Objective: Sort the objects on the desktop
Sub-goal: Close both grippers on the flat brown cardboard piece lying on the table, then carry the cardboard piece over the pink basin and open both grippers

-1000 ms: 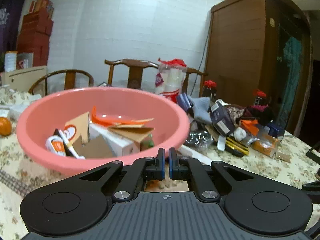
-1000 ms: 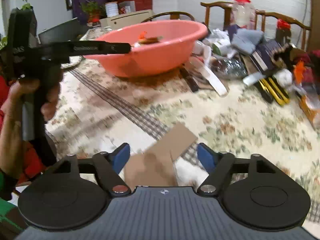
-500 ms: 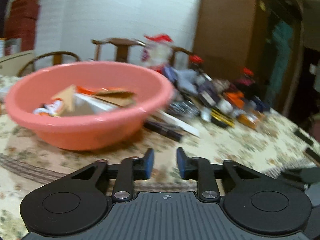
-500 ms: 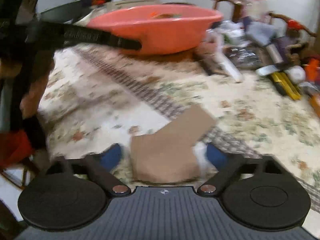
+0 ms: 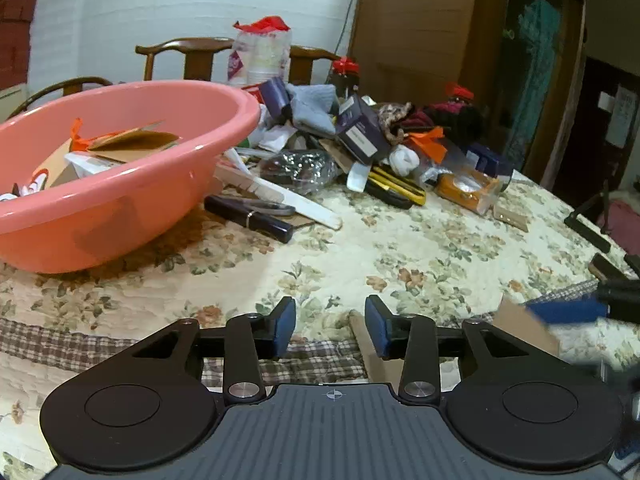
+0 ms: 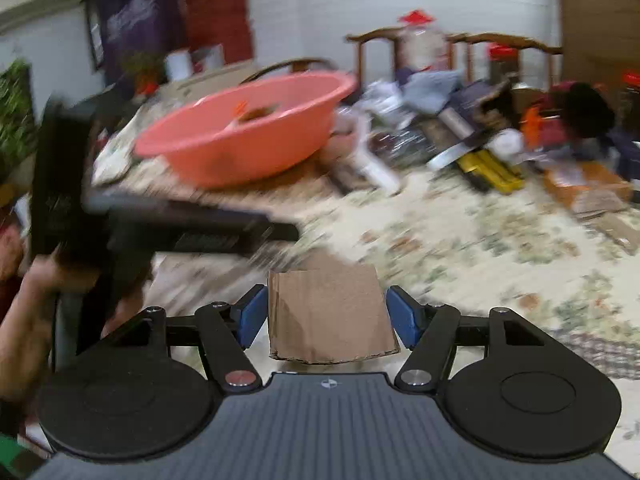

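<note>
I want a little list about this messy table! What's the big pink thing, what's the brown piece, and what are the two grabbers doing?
big pink thing: pink basin, holding cardboard scraps and packets
brown piece: cardboard piece, between the blue pads of the right hand-held gripper, with gaps on both sides
right hand-held gripper: open, jaws just been closing
left hand-held gripper: open, nothing between its pads, jaws just been opening
pile: boxes, cloths and yellow tools right of the basin
table cover: flowery cloth
</note>
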Demonstrator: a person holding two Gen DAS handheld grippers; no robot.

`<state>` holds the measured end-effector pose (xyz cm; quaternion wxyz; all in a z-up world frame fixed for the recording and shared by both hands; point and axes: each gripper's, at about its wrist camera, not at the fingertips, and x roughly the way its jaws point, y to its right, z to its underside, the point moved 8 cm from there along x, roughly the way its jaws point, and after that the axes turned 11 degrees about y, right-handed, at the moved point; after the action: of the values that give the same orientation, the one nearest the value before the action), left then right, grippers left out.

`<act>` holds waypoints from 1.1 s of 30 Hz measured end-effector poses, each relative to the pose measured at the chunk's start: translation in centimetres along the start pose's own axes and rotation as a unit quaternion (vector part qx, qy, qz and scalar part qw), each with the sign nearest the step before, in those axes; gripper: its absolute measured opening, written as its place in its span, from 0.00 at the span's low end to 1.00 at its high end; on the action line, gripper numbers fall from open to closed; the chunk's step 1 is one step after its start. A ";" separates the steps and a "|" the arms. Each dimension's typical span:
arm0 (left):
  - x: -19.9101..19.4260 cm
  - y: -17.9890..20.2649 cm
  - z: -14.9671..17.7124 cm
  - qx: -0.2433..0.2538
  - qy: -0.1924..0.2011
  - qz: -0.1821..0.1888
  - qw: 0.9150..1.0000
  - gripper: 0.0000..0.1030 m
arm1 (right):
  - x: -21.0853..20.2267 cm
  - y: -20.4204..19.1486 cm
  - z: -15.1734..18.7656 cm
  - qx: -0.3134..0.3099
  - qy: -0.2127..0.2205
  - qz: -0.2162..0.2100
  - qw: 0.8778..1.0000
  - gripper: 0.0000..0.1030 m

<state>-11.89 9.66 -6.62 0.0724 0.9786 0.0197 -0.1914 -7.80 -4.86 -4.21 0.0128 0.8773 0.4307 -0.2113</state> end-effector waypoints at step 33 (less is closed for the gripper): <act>-3.5 1.2 -4.4 0.025 0.063 -0.059 0.996 0.43 | 0.2 2.1 -3.1 0.054 0.068 -0.024 0.996 0.68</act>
<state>-13.47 9.06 -1.12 0.0347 0.9875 0.0769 -0.1334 -4.95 -5.42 -1.81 -0.0688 0.8782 0.4399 -0.1746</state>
